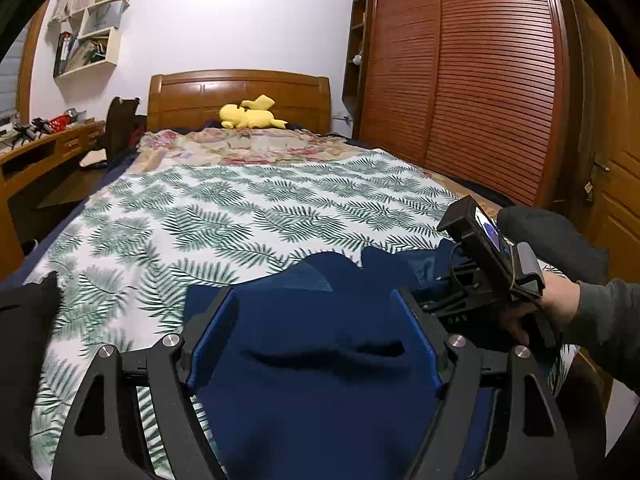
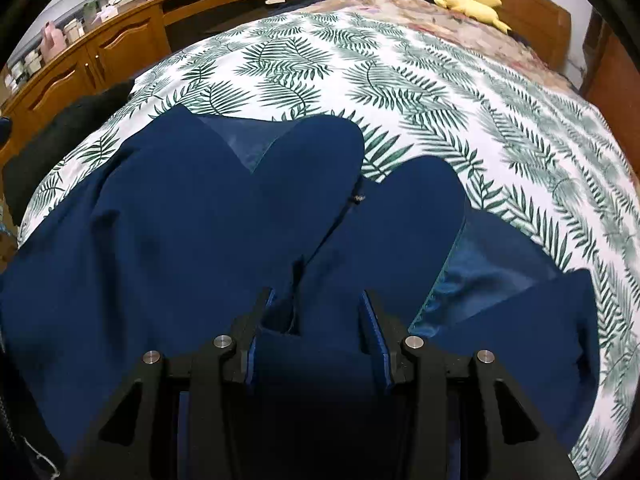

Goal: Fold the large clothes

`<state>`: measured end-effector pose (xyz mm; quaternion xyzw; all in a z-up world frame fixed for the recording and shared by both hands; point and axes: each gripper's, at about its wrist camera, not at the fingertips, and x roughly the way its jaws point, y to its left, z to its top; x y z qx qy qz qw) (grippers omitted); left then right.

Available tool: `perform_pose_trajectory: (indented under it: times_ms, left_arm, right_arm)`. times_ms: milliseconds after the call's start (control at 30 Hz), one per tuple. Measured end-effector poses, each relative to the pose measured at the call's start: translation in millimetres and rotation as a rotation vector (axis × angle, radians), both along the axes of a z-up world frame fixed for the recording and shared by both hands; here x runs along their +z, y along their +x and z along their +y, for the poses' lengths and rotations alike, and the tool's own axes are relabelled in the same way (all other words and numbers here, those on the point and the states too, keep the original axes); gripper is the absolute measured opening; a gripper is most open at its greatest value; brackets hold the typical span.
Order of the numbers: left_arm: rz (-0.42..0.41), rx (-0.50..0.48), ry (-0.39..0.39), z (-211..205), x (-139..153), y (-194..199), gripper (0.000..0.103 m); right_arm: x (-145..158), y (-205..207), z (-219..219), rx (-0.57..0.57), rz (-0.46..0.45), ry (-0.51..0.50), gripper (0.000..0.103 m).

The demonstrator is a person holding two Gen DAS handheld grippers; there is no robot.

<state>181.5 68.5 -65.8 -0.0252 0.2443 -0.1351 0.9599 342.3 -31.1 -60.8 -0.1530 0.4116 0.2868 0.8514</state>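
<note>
Navy coat [image 2: 192, 216] lies on the near end of the leaf-print bedspread [image 2: 440, 92], and both tongs look clamped on bunched cloth at its near edge, probably to lift and lay it for folding: left gripper [image 1: 314, 312] wide over a thick wad, right gripper [image 2: 316, 312] narrower. The left view alone shows the right hand [image 1: 560, 300] on its tool; the right view shows lining and a black garment [image 2: 60, 140].

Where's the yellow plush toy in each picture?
Left wrist view: yellow plush toy sits top centre, at the head of the bed against the wooden headboard.
Right wrist view: it lies top right, by the same headboard.
Shared landmark: the leaf-print bedspread.
</note>
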Motion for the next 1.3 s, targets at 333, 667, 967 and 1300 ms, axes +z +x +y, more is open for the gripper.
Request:
perform_pose_trajectory:
  times_ms: [333,667,967,1300]
  left_arm:
    - [0.068,0.0,0.05,-20.5,-26.3,19.2,0.078]
    - [0.118,0.005,0.077,-22.3,-42.4,27.8,0.078]
    - [0.114,0.024,0.074,-26.6,-40.9,30.0,0.078]
    - [0.109,-0.017,0.099,-51.5,-42.9,33.0,0.078]
  right_arm:
    - [31.8,14.8,14.3,0.025,-0.21,-0.021,0.003]
    - [25.3,75.0,47.1,-0.072,-0.248,-0.117,0.003]
    - [48.1,77.0,-7.7,-0.248,-0.314,-0.087,0.042]
    - [28.2,62.2,-113.1,-0.4,-0.168,-0.056,0.044]
